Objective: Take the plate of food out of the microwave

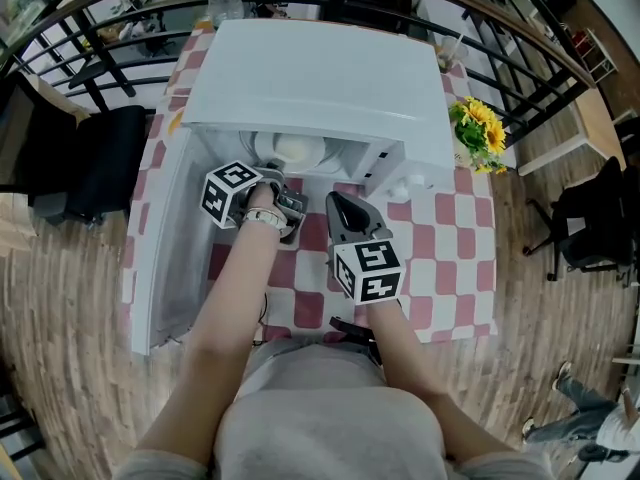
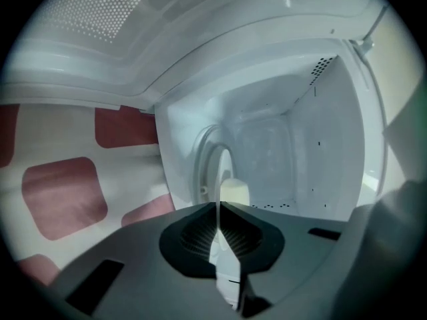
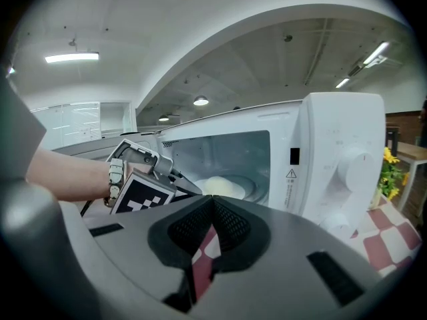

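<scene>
Red-and-white checks cover the worktop (image 1: 440,218). The white microwave (image 1: 320,78) stands at 12 o'clock, its door (image 1: 160,248) swung open at 9 o'clock. My left gripper (image 1: 272,176) reaches into the cavity, jaws pinched narrow on the near rim of the plate (image 1: 264,146) of pale food (image 1: 300,149). My right gripper (image 1: 337,201) hangs outside at 4 o'clock of it, jaws together on nothing.

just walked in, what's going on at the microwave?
A person works two handheld grippers at a white microwave whose door stands open. The left gripper reaches into the cavity, its jaws shut on the rim of the white plate of pale food, which is not yet out. The right gripper hangs outside over the red-and-white checked tablecloth, jaws together and empty.
</scene>
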`<state>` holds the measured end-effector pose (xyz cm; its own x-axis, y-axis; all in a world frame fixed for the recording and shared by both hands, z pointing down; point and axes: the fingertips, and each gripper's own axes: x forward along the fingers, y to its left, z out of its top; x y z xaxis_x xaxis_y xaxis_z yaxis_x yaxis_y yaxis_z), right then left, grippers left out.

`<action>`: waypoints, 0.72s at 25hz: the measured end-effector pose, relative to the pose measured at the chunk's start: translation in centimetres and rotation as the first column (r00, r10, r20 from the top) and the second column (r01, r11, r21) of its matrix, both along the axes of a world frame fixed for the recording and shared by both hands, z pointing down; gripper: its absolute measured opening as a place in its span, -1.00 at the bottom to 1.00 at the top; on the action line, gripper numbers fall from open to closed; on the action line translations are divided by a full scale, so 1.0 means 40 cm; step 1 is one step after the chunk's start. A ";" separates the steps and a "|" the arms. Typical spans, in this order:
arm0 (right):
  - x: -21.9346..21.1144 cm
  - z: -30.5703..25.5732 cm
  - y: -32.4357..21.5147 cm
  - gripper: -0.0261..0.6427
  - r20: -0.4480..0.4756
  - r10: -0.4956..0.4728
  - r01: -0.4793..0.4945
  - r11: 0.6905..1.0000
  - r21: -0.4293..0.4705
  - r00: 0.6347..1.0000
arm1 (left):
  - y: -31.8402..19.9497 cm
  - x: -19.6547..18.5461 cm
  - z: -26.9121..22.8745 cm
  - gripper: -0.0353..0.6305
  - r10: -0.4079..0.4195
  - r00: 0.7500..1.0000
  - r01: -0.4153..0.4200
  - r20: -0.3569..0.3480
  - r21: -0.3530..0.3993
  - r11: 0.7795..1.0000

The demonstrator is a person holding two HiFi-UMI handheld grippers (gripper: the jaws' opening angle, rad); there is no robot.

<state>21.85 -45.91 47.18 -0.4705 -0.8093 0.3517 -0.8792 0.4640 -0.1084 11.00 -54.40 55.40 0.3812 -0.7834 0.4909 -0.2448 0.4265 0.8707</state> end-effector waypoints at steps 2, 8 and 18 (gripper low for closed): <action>0.001 -0.005 0.003 -0.86 0.000 0.000 0.000 1.000 0.006 1.000 | -0.002 0.002 -0.007 -0.85 0.001 1.000 -0.001 -0.005 0.033 0.999; 0.002 -0.015 0.016 -0.86 -0.005 -0.004 0.004 1.000 0.017 1.000 | 0.019 0.000 -0.009 -0.85 -0.003 1.000 0.005 -0.024 0.071 0.997; 0.005 -0.045 0.040 -0.86 -0.002 -0.003 0.003 0.998 0.058 1.000 | 0.055 -0.018 -0.041 -0.85 0.005 1.000 0.001 -0.031 0.167 0.986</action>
<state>22.04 -44.31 45.38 -0.4719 -0.8272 0.3051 -0.8782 0.4717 -0.0795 10.29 -52.22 53.78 0.3960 -0.8527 0.3408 -0.2170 0.2737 0.9370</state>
